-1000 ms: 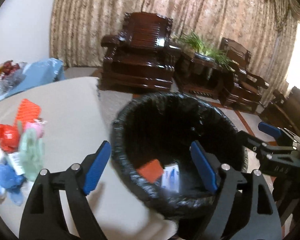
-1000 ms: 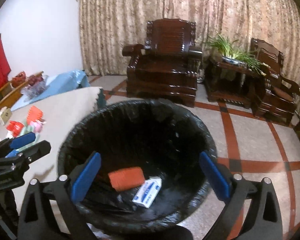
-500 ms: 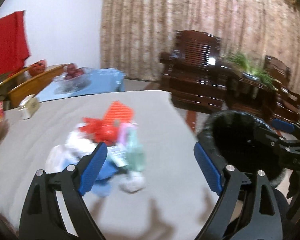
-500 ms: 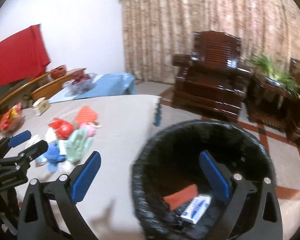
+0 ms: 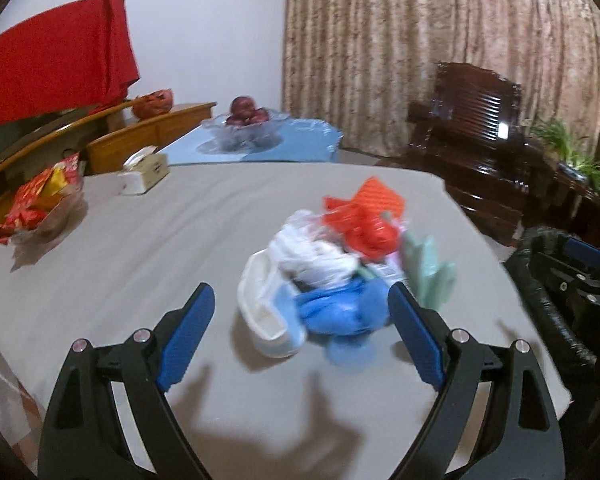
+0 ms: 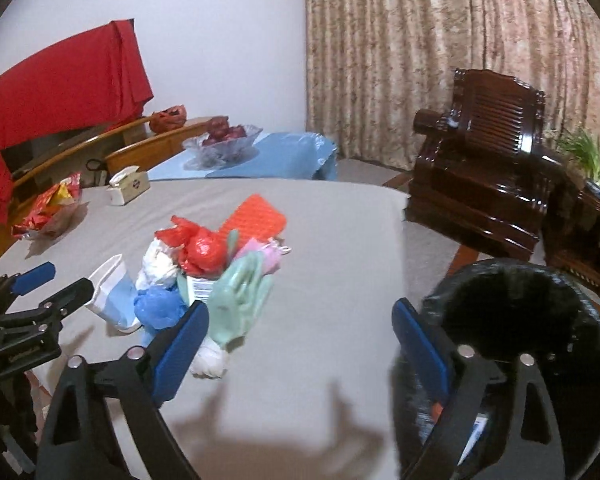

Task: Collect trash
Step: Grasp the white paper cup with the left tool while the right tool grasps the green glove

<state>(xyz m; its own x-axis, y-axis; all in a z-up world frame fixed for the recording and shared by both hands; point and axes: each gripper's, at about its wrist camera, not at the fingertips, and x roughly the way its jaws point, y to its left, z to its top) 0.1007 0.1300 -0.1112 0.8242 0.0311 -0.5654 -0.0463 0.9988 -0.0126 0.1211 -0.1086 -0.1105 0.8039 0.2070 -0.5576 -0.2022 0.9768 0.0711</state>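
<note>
left gripper (image 5: 300,332): it is hanging above the grey table (image 5: 148,248) and pointing down at the trash pile (image 5: 340,264). its jaws are standing wide with nothing held; the blue pads (image 5: 184,336) are framing the near end of the pile without touching it.
right gripper (image 6: 300,344): it is hanging over the table edge, between the pile and the bin. its jaws are wide but closing a little, with nothing between them.
trash pile: it is lying in the middle of the table, blurred in the left view. a blue crumpled bag (image 6: 160,308) is sitting at the near side, and a white and blue paper cup (image 6: 114,292) is lying on its side just beside it.
other trash: a pale green glove (image 6: 240,292) is lying at the right side of the pile, a red plastic bag (image 6: 200,248) is sitting on top, and an orange textured pad (image 6: 256,218) is lying at the far side.
trash bin (image 6: 540,320): it is standing on the floor beside the table, lined with a black bag; small items are showing inside, partly hidden behind the right finger.
table edge: a tissue box (image 6: 128,188) and a bag of red snack packets (image 5: 40,204) are sitting at the far left, well apart from the pile.
background: a fruit bowl (image 6: 224,140) is sitting on a blue cloth, and a dark wooden armchair (image 6: 484,176) is standing before the curtain.
</note>
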